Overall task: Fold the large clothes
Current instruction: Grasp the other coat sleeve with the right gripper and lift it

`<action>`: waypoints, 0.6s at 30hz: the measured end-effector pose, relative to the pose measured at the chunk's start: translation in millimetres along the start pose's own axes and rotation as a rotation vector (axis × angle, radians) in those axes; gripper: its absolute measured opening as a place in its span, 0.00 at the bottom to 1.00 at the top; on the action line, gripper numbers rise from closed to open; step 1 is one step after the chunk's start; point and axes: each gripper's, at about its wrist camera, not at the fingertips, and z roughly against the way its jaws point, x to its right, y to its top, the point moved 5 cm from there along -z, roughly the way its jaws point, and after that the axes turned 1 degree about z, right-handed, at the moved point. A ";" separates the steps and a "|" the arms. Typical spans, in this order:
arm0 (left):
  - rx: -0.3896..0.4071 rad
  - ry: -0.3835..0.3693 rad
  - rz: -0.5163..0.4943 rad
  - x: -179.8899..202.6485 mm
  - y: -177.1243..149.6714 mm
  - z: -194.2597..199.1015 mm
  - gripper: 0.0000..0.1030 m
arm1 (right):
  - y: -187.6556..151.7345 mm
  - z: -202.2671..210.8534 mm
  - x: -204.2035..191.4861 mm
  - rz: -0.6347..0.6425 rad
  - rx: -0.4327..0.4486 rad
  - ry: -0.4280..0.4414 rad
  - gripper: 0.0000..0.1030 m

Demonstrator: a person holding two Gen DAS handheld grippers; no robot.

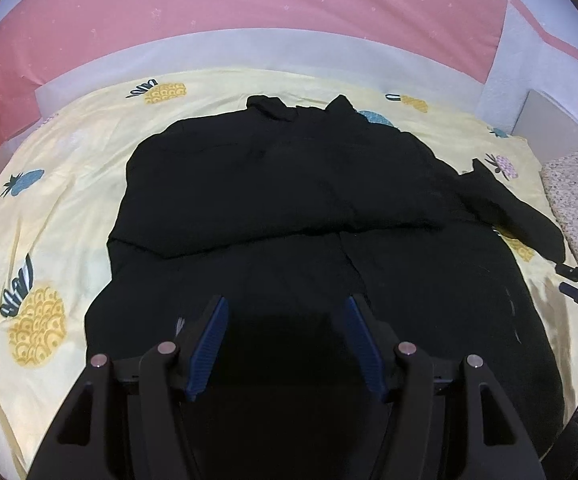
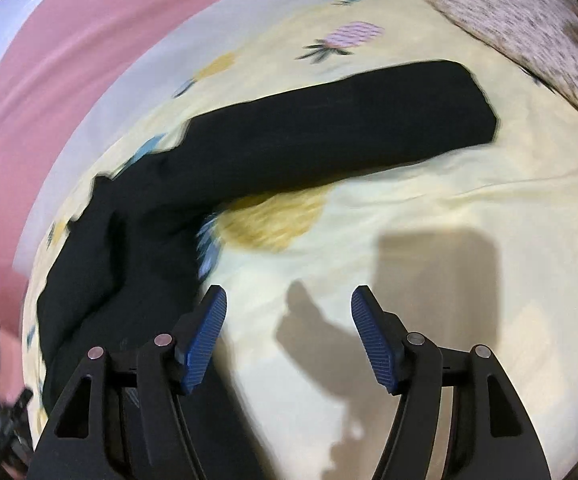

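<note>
The black garment (image 1: 309,184) has its lower hem hidden behind the left tongs (image 1: 285,340) at frame bottom. The right wrist view is motion-blurred, smearing the sleeve (image 2: 341,120) edges and the bedsheet (image 2: 469,200) prints.

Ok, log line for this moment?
left gripper open over black coat | right gripper open, empty | sleeve out flat on bedsheet

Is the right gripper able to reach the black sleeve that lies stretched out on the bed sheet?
Probably yes. The right gripper has its jaws open and empty over bare yellow bed sheet, and nothing lies between it and the black sleeve ahead.
</note>
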 end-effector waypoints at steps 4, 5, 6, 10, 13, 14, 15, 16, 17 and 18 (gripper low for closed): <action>-0.008 0.008 -0.007 0.3 6.1 -16.1 0.61 | 28.3 -15.9 42.7 -0.100 0.017 -0.025 0.64; -0.009 0.009 -0.008 1.0 7.7 -19.8 0.61 | 36.1 -19.5 52.6 -0.129 0.022 -0.026 0.64; -0.011 0.009 -0.008 2.0 8.3 -23.4 0.61 | 42.1 -22.2 61.1 -0.153 0.031 -0.023 0.64; -0.027 0.009 -0.019 6.3 7.9 -36.6 0.61 | 66.9 -36.1 92.0 -0.244 0.056 -0.009 0.64; -0.047 0.008 -0.025 8.0 3.7 -46.0 0.61 | 81.4 -49.3 109.3 -0.312 0.070 0.008 0.64; -0.055 0.008 -0.025 8.1 2.1 -48.9 0.61 | 84.1 -52.8 111.3 -0.328 0.076 0.015 0.64; -0.061 0.009 -0.024 8.2 0.3 -51.4 0.61 | 87.5 -55.9 113.7 -0.343 0.090 0.026 0.64; -0.066 0.010 -0.023 8.1 -1.1 -53.4 0.61 | 91.6 -57.9 116.0 -0.355 0.104 0.035 0.64; -0.071 0.012 -0.023 7.8 -2.7 -55.4 0.61 | 95.7 -59.7 118.0 -0.364 0.121 0.037 0.64; -0.076 0.014 -0.024 8.0 -4.1 -57.5 0.61 | 98.5 -61.6 119.4 -0.370 0.132 0.035 0.64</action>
